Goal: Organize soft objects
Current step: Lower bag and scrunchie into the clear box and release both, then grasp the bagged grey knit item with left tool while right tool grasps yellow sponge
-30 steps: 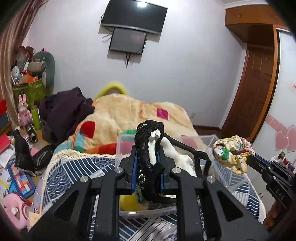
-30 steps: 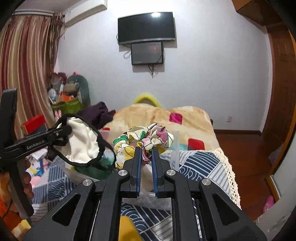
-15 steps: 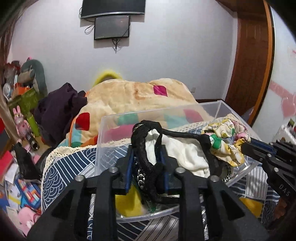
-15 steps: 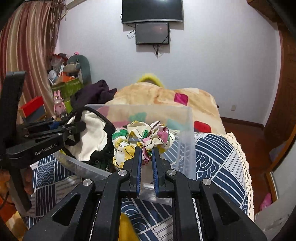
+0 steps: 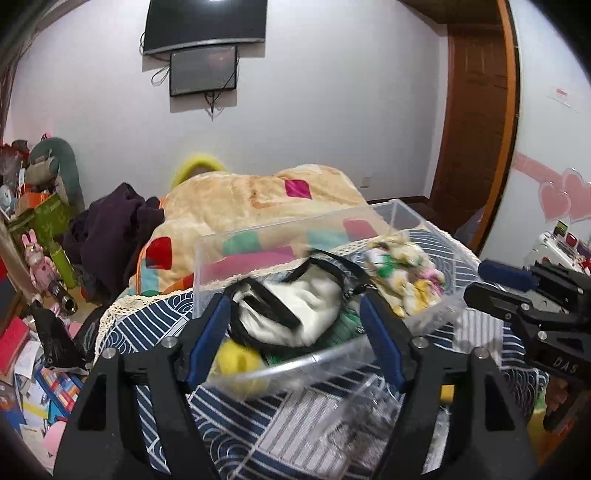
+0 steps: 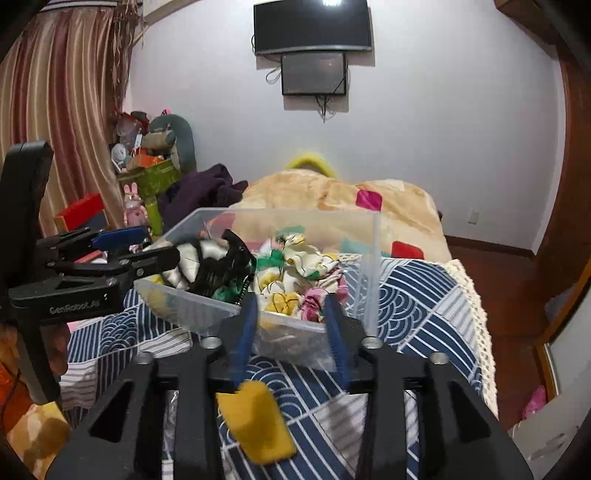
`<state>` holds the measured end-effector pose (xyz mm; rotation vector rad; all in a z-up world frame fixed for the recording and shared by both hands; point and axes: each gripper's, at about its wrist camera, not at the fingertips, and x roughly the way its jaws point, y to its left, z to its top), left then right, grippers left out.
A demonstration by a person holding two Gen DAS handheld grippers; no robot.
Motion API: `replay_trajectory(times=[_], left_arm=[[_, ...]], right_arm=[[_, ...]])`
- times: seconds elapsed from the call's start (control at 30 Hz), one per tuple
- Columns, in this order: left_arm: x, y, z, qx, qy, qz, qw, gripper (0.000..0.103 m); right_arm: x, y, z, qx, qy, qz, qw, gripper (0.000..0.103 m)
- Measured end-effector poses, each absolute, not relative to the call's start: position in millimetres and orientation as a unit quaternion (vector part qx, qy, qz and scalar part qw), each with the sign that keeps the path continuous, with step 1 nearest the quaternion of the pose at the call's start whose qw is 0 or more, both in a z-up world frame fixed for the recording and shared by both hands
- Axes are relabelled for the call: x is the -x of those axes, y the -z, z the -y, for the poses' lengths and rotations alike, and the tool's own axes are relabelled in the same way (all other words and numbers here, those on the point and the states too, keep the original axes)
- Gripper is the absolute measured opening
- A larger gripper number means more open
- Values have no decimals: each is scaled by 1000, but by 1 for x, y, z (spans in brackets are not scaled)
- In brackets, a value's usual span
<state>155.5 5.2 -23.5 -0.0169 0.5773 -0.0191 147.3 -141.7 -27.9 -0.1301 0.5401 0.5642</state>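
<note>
Dropping is done: left gripper (image 5: 295, 317) and right gripper (image 6: 291, 317), both wide open and empty, hang over the clear box (image 6: 192, 314), so next grab the yellow piece (image 6: 255, 421) on the bed (image 6: 417, 295).

Even, fairly dim indoor light, soft shadows; ceiling lamp glares off the wall TV (image 6: 312, 27) top edge in both views. Heavy fisheye: door frame (image 5: 511, 122) and curtain (image 6: 55, 110) bow, corners vignette black. Motion blur smears the floral scrunchie (image 5: 404, 275) and near bin (image 5: 295, 369) rim; far wall sharp.
</note>
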Motion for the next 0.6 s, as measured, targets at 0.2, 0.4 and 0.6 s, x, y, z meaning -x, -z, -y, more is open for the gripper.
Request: replay_trajectory(times=[0.2,0.4,0.6], left_arm=[[-128,24,4,21,39,-284,958,100],[-119,49,18,25,60,-325,943,101],[-118,85,32,22,80,-375,923,101]], right_arm=[[-129,27,149,65,-271,-252,927,61],[-117,46,151,88,-273,-265,921,62],[-111,76,150,103,-281,-295,907,62]])
